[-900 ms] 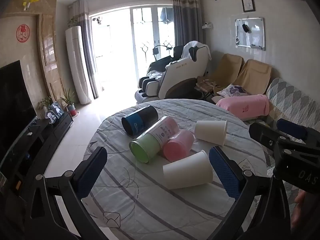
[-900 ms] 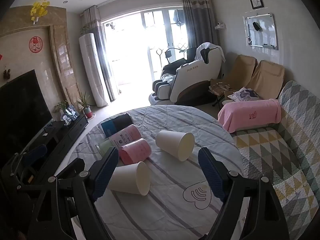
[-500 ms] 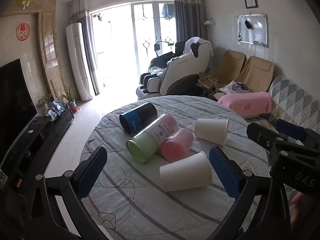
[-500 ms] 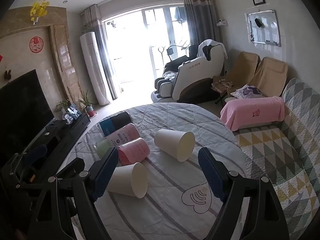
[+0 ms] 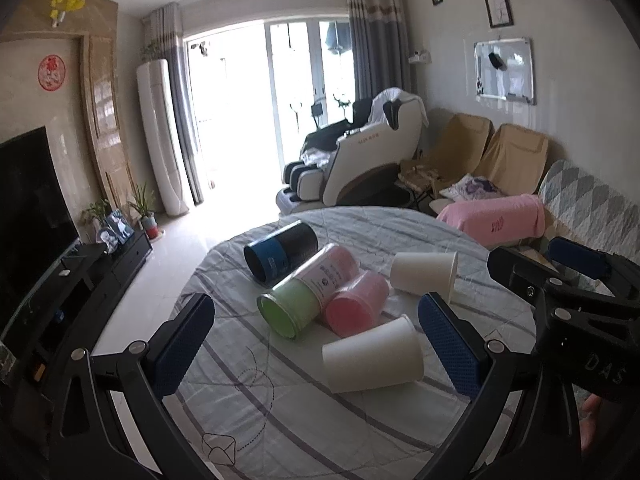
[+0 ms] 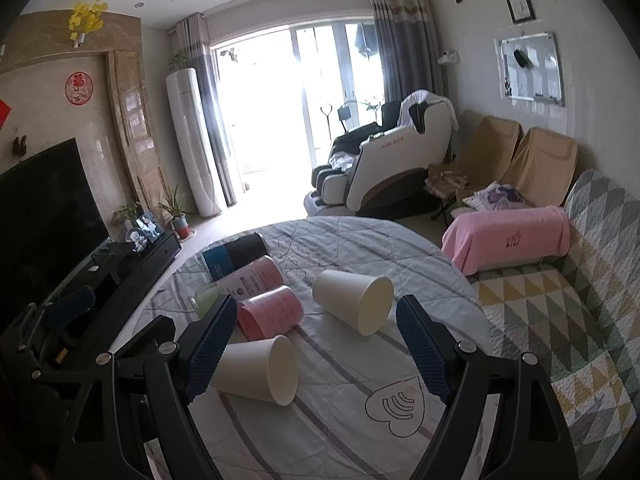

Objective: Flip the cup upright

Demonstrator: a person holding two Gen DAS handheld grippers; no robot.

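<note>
Several cups lie on their sides on a round table with a grey striped cloth (image 5: 280, 408). A near white paper cup (image 5: 374, 360) (image 6: 256, 368), a far white paper cup (image 5: 426, 274) (image 6: 352, 300), a pink cup (image 5: 356, 308) (image 6: 270, 312), a green and pink tumbler (image 5: 308, 296) and a black and blue cup (image 5: 280, 256) (image 6: 234, 256). My left gripper (image 5: 316, 344) is open and empty above the near edge. My right gripper (image 6: 316, 348) is open and empty, with the near white cup by its left finger.
A sofa with a patterned quilt (image 6: 560, 320) and a pink blanket (image 6: 508, 240) stands right of the table. A TV stand (image 5: 80, 280) runs along the left. A massage chair (image 5: 360, 160) stands behind the table.
Both grippers have drifted slightly, so the cups sit a little lower and closer in both views. No cup has moved on the table.
</note>
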